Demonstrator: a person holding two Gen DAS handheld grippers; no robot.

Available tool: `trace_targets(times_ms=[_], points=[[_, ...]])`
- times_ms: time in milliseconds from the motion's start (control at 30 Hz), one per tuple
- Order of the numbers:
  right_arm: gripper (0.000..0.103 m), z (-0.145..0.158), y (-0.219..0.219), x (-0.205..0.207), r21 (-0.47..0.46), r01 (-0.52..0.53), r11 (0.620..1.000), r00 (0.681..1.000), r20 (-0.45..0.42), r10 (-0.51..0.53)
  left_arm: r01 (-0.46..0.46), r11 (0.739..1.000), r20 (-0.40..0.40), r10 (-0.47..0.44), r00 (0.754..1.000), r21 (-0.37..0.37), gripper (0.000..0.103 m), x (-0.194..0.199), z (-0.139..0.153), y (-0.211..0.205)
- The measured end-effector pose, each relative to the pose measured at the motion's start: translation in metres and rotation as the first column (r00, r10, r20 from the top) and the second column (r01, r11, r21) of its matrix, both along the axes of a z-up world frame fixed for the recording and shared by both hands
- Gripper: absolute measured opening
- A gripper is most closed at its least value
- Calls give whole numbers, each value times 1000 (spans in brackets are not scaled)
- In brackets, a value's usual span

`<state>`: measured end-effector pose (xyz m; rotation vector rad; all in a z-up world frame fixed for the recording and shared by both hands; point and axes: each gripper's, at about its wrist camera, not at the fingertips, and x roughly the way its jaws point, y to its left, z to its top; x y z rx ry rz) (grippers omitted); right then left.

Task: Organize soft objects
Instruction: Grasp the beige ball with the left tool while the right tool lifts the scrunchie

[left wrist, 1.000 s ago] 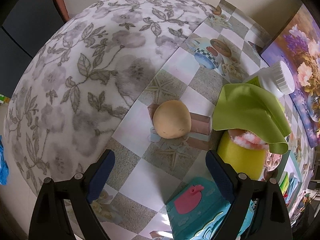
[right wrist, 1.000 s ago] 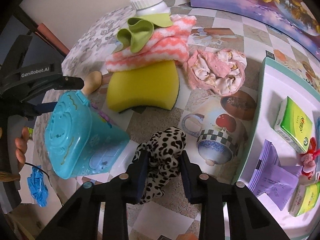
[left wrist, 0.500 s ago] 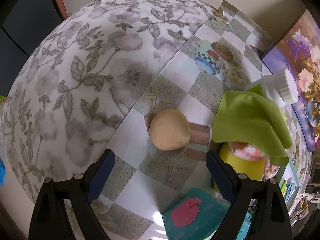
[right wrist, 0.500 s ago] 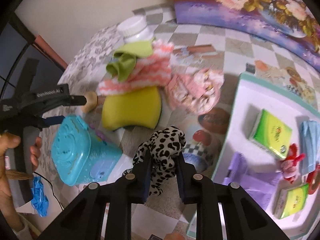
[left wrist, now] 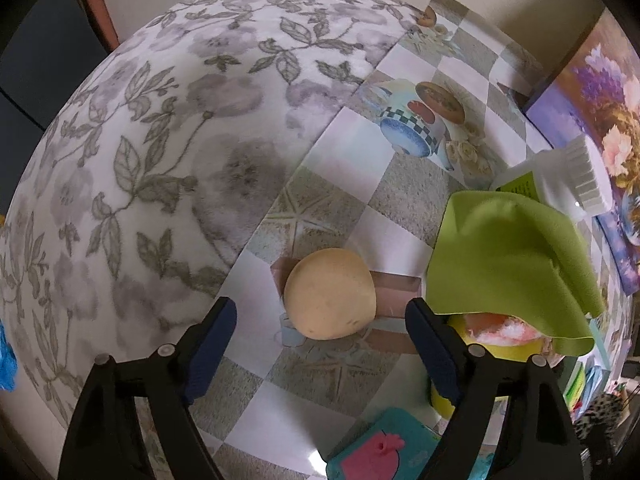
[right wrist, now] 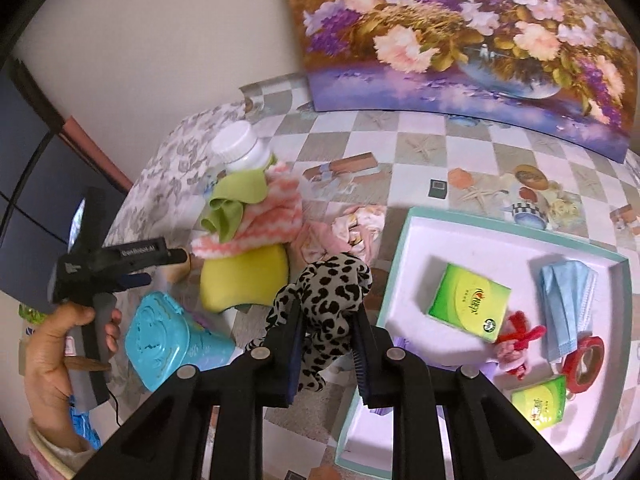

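Left view: the left gripper (left wrist: 320,320) has dropped closer over the tan bun (left wrist: 331,294), jaws closing but clear of it, on the checkered tablecloth (left wrist: 360,208). Right view: the right gripper (right wrist: 326,354) has lifted, clamped on the leopard-print plush (right wrist: 326,304), long axis running away from the camera, white tray (right wrist: 404,248) just right.

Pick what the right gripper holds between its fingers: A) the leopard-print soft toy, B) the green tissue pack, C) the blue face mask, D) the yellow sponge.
A: the right gripper is clamped on the leopard-print soft toy, lifted in front of the tray.
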<state>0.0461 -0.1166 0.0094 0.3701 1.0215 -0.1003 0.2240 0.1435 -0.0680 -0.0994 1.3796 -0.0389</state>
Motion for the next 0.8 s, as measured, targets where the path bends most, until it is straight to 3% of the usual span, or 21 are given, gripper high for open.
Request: trace_targets(times_ms=[67, 100, 267, 333, 567, 800], points=[[23, 0, 0, 0, -1, 0, 1000, 1000, -1, 0, 8, 1000, -3, -8, 1000, 8, 81, 1, -4, -3], [23, 0, 0, 0, -2, -2, 1000, 1000, -3, 2, 12, 1000, -6, -12, 1000, 11, 73, 2, -6, -5], [23, -3, 2, 1, -3, -9, 1000, 1000, -11, 9, 26, 999, -5, -26, 1000, 48, 63, 1, -12, -10], [23, -4, 2, 2, -2, -10, 1000, 1000, -14, 10, 22, 999, 5, -22, 1000, 46, 51, -1, -12, -10], [23, -4, -3, 0, 7, 7, 1000, 1000, -17, -7, 13, 1000, 18, -13, 1000, 14, 49, -2, -8, -7], [23, 3, -13, -6, 6, 43, 999, 999, -7, -43, 2, 1000, 124, -3, 992, 8, 49, -15, 42, 11]])
